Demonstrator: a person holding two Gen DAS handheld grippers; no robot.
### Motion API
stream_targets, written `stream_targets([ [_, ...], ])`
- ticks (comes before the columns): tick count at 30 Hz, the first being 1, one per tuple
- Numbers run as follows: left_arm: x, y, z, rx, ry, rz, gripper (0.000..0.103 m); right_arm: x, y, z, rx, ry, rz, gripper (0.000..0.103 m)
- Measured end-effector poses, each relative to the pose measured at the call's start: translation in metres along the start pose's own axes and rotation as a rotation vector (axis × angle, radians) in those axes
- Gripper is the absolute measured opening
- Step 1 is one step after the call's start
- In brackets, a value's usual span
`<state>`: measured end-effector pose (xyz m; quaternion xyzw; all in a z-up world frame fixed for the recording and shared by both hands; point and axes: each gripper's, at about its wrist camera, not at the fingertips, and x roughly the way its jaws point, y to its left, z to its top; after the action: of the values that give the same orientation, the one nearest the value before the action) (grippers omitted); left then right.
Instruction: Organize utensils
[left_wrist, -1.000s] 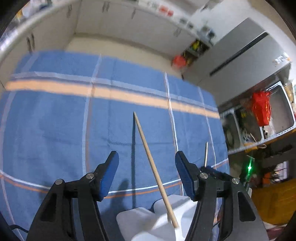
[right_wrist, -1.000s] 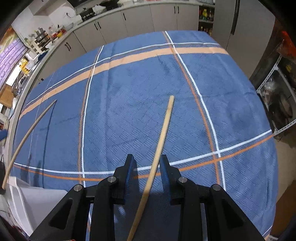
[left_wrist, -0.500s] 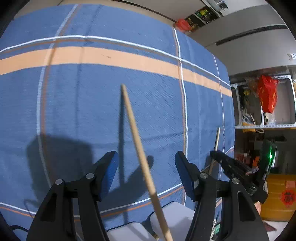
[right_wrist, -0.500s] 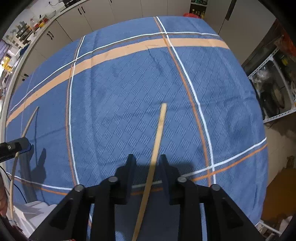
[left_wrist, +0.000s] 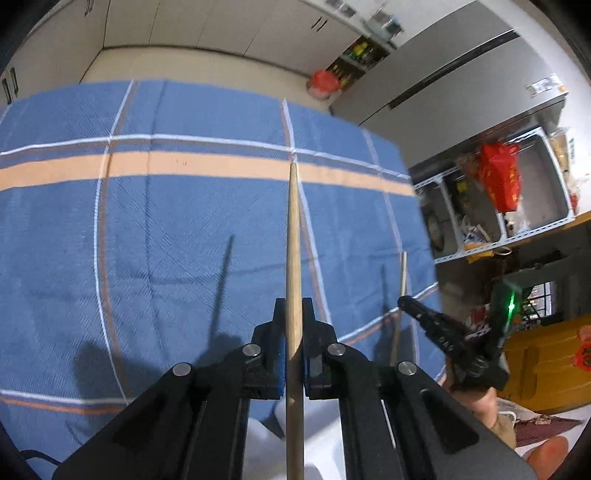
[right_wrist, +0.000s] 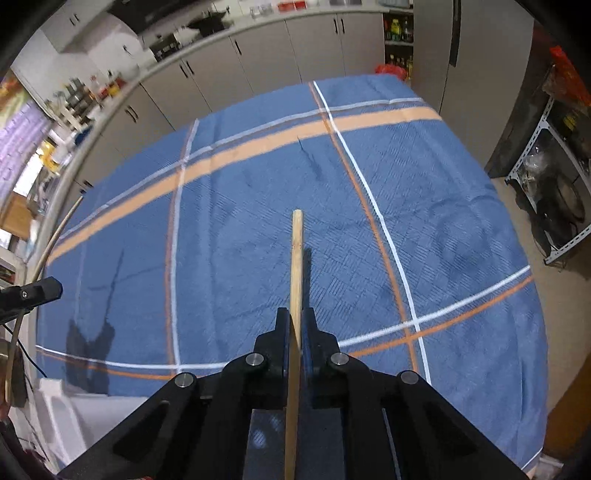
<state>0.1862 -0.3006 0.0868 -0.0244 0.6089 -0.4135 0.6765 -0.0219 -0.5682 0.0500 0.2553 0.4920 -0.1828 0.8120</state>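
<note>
My left gripper (left_wrist: 293, 314) is shut on a long wooden chopstick (left_wrist: 293, 240) that points forward above the blue checked tablecloth (left_wrist: 166, 240). My right gripper (right_wrist: 295, 321) is shut on a second wooden chopstick (right_wrist: 296, 258), also held above the cloth. In the left wrist view the right gripper (left_wrist: 406, 302) shows at the right with its chopstick (left_wrist: 402, 273). In the right wrist view the left gripper (right_wrist: 48, 290) shows at the far left edge with its chopstick (right_wrist: 55, 240). A white container (left_wrist: 325, 443) sits below the left gripper.
The white container (right_wrist: 66, 413) also shows at the lower left of the right wrist view. Grey cabinets (right_wrist: 258, 62) stand beyond the table. A metal shelf rack with a red bag (left_wrist: 502, 177) stands to the right of the table.
My left gripper has gone from open to shut on the chopstick that stood in the white container. My right gripper still holds its chopstick; both cameras have tilted up.
</note>
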Motion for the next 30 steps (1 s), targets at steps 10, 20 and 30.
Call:
stream_targets([
  [10,-0.076,-0.03,-0.057,0.079,-0.253,0.037,0.006,-0.067,0.001,-0.035,-0.012,-0.187,0.078,0.006],
  [20,-0.122,-0.065,-0.108,0.155,-0.555,0.027,0.006,-0.142,0.014,-0.059,-0.039,-0.385,0.134,0.006],
  [30,-0.128,-0.066,-0.128,0.113,-0.779,-0.029,0.006,-0.199,0.056,-0.052,-0.058,-0.533,0.283,0.006],
])
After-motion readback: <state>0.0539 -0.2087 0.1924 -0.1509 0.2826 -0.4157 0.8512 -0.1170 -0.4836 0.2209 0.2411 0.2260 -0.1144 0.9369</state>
